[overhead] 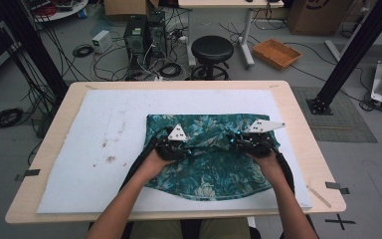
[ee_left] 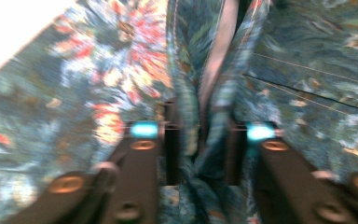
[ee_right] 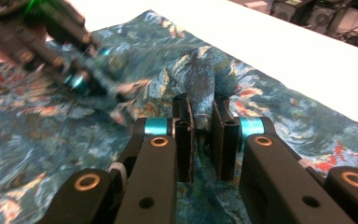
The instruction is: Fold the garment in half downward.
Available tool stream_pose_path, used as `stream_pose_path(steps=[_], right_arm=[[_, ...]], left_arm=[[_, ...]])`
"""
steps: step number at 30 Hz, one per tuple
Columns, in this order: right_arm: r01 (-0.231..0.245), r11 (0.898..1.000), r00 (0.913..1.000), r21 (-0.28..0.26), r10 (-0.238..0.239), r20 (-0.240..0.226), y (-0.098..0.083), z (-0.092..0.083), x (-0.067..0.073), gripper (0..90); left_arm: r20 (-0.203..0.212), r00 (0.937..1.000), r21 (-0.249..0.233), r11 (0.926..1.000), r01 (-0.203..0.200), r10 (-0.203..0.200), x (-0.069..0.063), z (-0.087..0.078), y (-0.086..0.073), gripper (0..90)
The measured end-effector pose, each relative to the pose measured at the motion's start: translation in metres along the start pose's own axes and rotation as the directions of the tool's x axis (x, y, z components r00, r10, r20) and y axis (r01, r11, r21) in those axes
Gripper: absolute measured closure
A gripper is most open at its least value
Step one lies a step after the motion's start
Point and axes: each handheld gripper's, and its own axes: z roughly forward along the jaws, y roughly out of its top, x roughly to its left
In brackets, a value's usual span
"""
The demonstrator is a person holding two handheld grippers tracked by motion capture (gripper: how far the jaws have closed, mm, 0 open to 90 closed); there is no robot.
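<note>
Two jaws pairs, floral cloth (overhead: 206, 159) pinched between

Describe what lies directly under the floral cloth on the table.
The floral cloth rests on a white foam pad, which covers most of the wooden table. The pad beneath the cloth's middle is covered, so anything there cannot be seen.

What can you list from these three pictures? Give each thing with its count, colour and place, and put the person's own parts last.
floral cloth: one, teal with red and cream flowers, on the white pad, bunched in the middle
white pad: one, white, stained, covering the table
table: one, light wood
stool: one, black, beyond the table
basket: one, orange, on the floor at far right
forearms: two, entering from the bottom
left gripper: one, black, pinching a cloth fold
right gripper: one, black, pinching a raised cloth fold
</note>
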Motion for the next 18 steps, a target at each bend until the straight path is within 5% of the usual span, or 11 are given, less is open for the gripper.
stream_pose_path(steps=[3,7,13,16,18], right_arm=[[0.014,1.000,0.9989,0.011,-0.013,-0.044,-0.002,-0.004,0.002,73.9],[0.030,0.999,0.9965,0.036,-0.027,-0.079,-0.006,-0.007,0.002,59.5],[0.086,0.995,0.9959,0.044,-0.084,-0.031,-0.009,-0.012,0.005,23.8],[0.137,0.989,0.9906,0.051,-0.137,0.004,-0.009,-0.010,0.008,20.7],[0.156,0.986,0.9876,0.062,-0.154,-0.031,-0.009,-0.006,0.011,20.7]], left_arm=[[-0.072,0.9965,-0.039,0.9981,-0.047,0.044,-0.002,-0.010,0.005,80.8],[-0.106,0.9922,-0.063,0.9954,-0.072,0.065,-0.004,-0.018,0.006,81.4],[-0.122,0.9884,-0.102,0.9894,-0.103,0.090,-0.010,-0.026,0.010,81.5],[-0.119,0.9875,-0.110,0.9871,-0.117,0.103,-0.013,-0.028,0.011,81.6],[-0.116,0.9877,-0.117,0.9861,-0.118,0.105,-0.015,-0.029,0.012,81.6]])
